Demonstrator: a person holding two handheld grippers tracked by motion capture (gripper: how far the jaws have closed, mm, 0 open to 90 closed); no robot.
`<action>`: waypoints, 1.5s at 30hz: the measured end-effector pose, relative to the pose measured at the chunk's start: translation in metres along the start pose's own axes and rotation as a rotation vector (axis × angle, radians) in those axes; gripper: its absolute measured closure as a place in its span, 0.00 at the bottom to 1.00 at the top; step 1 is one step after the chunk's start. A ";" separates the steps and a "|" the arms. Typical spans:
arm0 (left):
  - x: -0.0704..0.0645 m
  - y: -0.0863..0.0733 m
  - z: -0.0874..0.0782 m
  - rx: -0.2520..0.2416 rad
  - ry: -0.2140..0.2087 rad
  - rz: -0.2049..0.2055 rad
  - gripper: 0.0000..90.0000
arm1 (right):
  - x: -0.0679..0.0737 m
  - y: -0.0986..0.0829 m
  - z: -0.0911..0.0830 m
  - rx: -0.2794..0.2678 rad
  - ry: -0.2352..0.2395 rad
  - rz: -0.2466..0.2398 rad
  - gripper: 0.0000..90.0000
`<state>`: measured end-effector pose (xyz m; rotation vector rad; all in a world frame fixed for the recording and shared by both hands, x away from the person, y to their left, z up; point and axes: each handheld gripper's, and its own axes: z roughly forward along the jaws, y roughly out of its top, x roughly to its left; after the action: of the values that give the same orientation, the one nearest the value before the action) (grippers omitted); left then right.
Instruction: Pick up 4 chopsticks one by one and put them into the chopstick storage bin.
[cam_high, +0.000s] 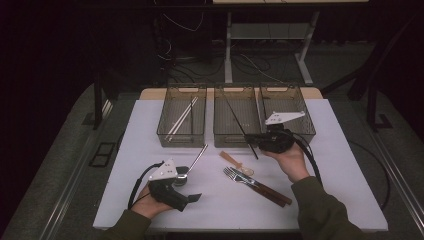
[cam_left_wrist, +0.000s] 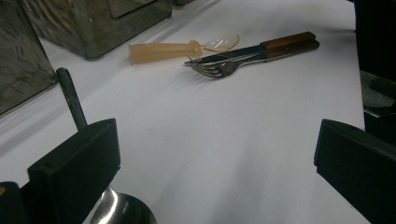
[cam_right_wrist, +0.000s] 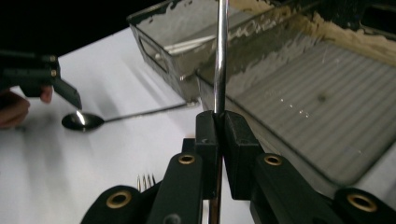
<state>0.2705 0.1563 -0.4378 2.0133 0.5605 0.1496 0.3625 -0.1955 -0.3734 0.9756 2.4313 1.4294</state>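
Note:
My right gripper (cam_high: 253, 139) (cam_right_wrist: 218, 125) is shut on a thin metal chopstick (cam_high: 235, 117) (cam_right_wrist: 220, 51). The stick slants up over the middle bin (cam_high: 218, 131) and its lower end pokes out toward the table. At the front left my left gripper (cam_high: 188, 190) (cam_left_wrist: 217, 149) stands open just above the table. A steel spoon (cam_high: 194, 161) (cam_right_wrist: 84, 121) lies by it, and its bowl (cam_left_wrist: 122, 211) sits beside the left jaw, outside the gap. Nothing is between the jaws.
Three smoky bins line the back: the left bin (cam_high: 162, 134) holds white chopsticks (cam_high: 181, 120), and the right bin (cam_high: 309, 131) sits behind the right gripper. A beige plastic spoon (cam_high: 235, 162) (cam_left_wrist: 177, 48) lies mid-table, with a wood-handled fork (cam_high: 250, 180) (cam_left_wrist: 219, 68) and knife (cam_left_wrist: 261, 48) beside it.

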 end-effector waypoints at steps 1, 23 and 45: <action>0.000 0.000 0.000 0.000 0.000 0.001 0.00 | 0.001 0.003 0.003 -0.005 -0.001 -0.002 0.95; 0.000 0.000 -0.002 -0.004 -0.004 0.000 0.00 | 0.009 0.067 0.057 -0.100 0.007 0.050 0.95; 0.002 0.001 -0.004 -0.014 -0.013 0.012 0.00 | 0.021 0.112 0.133 -0.095 -0.006 0.068 0.95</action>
<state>0.2715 0.1600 -0.4349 2.0034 0.5384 0.1472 0.4555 -0.0487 -0.3475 1.0490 2.3234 1.5467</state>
